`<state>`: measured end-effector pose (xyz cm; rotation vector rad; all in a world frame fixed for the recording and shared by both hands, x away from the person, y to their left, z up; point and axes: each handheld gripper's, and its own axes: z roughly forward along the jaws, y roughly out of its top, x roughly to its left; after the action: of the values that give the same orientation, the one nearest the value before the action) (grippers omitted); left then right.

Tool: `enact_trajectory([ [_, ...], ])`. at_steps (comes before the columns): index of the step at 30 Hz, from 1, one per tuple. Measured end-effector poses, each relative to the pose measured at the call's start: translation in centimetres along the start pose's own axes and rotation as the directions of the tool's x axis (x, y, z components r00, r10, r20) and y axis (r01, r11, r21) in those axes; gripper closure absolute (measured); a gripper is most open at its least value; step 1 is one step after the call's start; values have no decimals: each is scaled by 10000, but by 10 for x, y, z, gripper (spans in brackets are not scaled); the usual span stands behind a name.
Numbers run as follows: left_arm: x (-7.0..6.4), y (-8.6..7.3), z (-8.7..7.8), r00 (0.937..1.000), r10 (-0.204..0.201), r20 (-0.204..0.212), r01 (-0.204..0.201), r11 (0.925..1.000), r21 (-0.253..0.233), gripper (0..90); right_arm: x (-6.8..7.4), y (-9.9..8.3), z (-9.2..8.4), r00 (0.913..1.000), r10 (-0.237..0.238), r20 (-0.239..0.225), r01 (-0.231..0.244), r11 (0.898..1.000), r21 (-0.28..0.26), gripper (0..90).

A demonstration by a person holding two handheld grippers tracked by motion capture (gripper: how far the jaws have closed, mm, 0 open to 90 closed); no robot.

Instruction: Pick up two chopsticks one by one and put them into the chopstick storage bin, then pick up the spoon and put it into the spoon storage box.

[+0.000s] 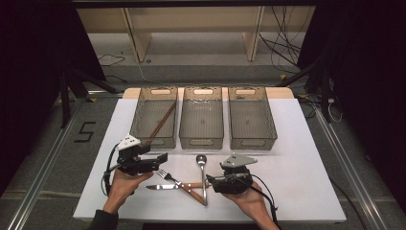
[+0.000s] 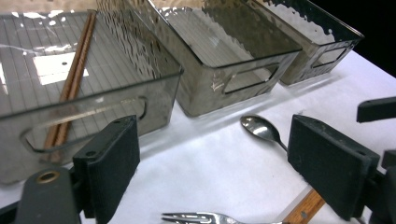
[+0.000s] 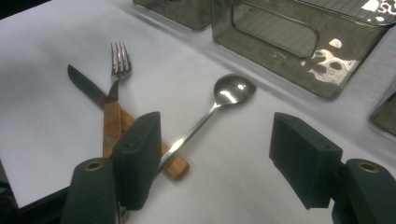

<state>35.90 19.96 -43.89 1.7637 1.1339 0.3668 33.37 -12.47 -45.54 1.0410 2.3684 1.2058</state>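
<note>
A spoon [image 1: 201, 175], a fork [image 1: 166, 175] and a knife [image 1: 159, 187] lie crossed on the white table [image 1: 297, 163], the fork and knife with wooden handles. My left gripper [image 1: 163, 158] hovers left of them, open, its jaws pointing right; in its own view the left gripper [image 2: 219, 158] frames the spoon bowl [image 2: 260, 127], with the fork tines [image 2: 196, 217] below. My right gripper [image 1: 210, 182] sits right of the cutlery, open. In the right gripper view [image 3: 219, 154] the spoon [image 3: 231, 91] handle runs under the left jaw, beside the fork [image 3: 119, 63] and knife [image 3: 84, 84].
Three smoky clear bins stand in a row behind the cutlery: left bin [image 1: 153, 142], middle bin [image 1: 201, 142], right bin [image 1: 253, 143]. Wooden chopsticks [image 1: 160, 123] lie in the left bin, seen also as chopsticks [image 2: 72, 79]. Bare table lies to the right.
</note>
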Motion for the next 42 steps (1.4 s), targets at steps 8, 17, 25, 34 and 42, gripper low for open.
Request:
enact_trajectory([
  [8,1,-18,-4,9999,-157,-5,157,9994,-300,166,2,4,11,9998,153,130,-155,9997,175,365],
  [17,-2,-33,-8,10000,7,-90,-11,9989,-469,166,6,3,23,9998,175,131,-181,9988,456,364],
  [25,-9,-40,-10,9998,149,-112,-155,9985,-516,164,7,5,32,9987,492,154,-501,9970,591,369],
  [34,-13,-45,-11,9999,136,-21,-137,9981,-595,162,8,5,41,9976,653,221,-670,9937,903,398],
  [42,-13,-50,-14,9998,205,-17,-205,9978,-629,162,12,6,53,9980,572,287,-603,9903,1254,440],
])
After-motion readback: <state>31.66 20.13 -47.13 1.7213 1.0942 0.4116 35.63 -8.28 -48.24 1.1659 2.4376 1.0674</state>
